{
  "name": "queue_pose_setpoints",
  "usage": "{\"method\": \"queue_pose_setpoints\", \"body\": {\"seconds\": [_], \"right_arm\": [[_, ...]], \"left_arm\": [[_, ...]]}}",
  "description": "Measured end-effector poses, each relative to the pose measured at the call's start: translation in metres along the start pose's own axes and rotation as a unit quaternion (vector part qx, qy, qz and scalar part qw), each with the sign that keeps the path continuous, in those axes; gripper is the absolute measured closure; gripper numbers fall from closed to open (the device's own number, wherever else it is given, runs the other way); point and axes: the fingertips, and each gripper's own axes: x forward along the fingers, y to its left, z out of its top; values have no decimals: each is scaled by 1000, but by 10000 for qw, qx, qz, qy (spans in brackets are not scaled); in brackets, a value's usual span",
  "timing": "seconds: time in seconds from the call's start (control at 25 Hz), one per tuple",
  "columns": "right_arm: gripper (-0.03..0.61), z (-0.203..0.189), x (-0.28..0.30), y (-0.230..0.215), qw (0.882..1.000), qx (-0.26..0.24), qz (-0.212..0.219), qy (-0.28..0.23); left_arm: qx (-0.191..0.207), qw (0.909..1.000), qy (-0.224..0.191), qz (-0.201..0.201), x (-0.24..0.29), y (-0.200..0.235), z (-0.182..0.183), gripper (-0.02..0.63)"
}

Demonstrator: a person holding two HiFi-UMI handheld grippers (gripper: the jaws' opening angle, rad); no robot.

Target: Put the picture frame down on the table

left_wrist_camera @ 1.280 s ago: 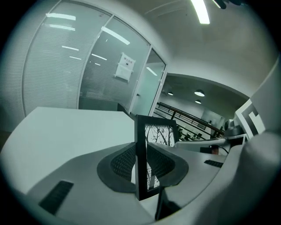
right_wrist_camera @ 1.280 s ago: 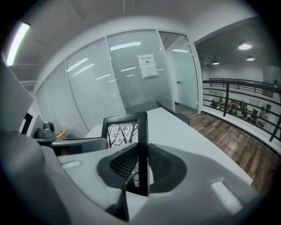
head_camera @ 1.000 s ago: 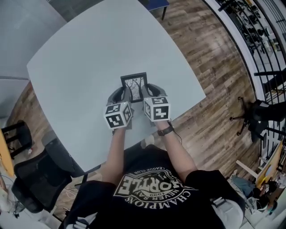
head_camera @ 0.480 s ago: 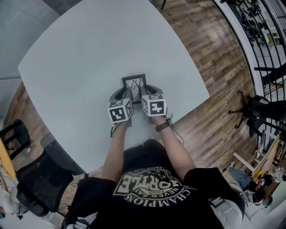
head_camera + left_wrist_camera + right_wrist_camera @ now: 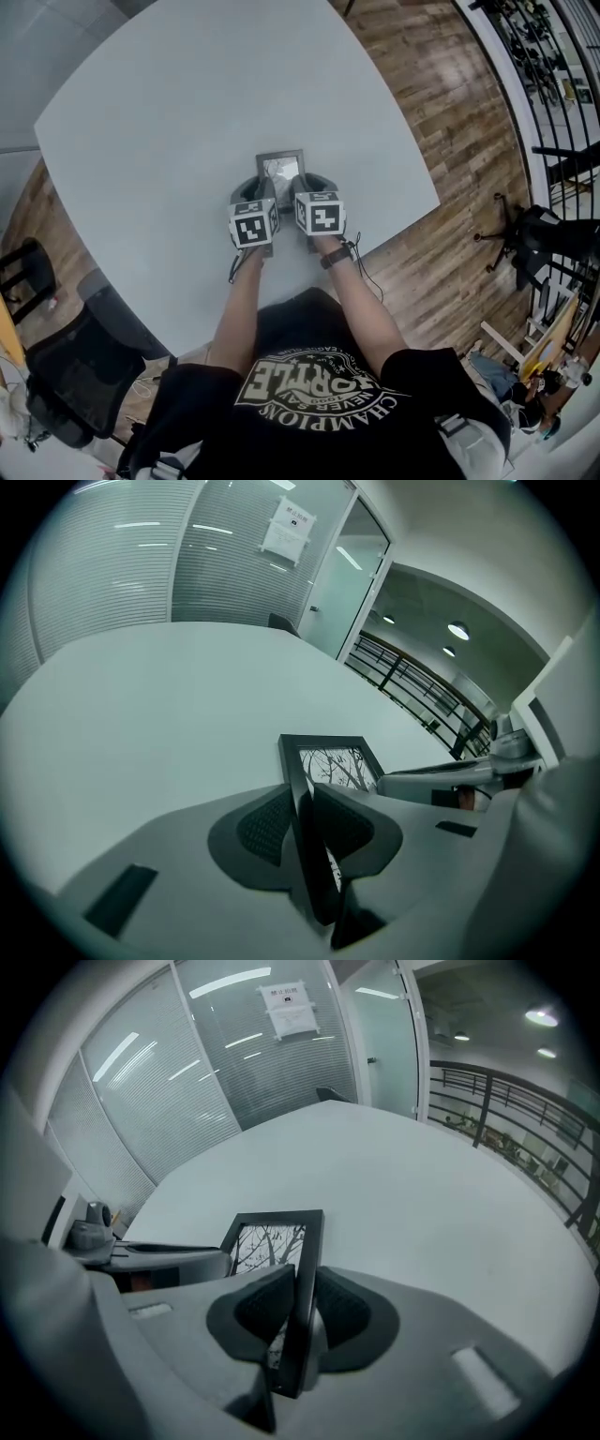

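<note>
Jaws of left gripper [image 5: 305,819] and right gripper [image 5: 300,1312] clench black rectangular picture frame [image 5: 280,167] by near edge of grey bench [image 5: 178,112]

A broad, pale grey desk [image 5: 187,112] with rounded corners spreads from 9 to 1 o'clock over a wood-plank floor [image 5: 441,103]. A black railing [image 5: 542,47] runs at 2 o'clock, and a black office chair [image 5: 58,389] sits at 8 o'clock. Beyond the desk, a glass wall with blinds [image 5: 141,1091] carries a paper notice [image 5: 292,1009] under round ceiling lights [image 5: 457,630].
</note>
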Motion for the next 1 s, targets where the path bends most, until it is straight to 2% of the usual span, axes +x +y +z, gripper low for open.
{"method": "queue_pose_setpoints", "body": {"seconds": [0.28, 0.36, 0.48, 0.68, 0.88, 1.0], "right_arm": [[500, -3, -10, -5, 9995, -223, 227, -91], [466, 2, -17, -4, 9990, -273, 264, -219], [464, 18, -48, 0, 9964, -298, 301, -729], [466, 29, -123, 11, 9855, -460, 431, -1576], [473, 31, -202, 16, 9692, -682, 510, -2312], [509, 30, -245, 13, 9576, -780, 543, -2719]], "left_arm": [[239, 9997, -7, 15, -5, -13, -4, 540], [311, 9995, -79, 13, -15, -14, 1, 537], [335, 9983, -479, 7, -44, -23, 18, 532], [521, 9923, -1120, -43, -107, -55, 29, 532], [805, 9815, -1737, -12, -171, -92, 32, 532], [953, 9713, -2177, 57, -206, -118, 35, 534]]}}
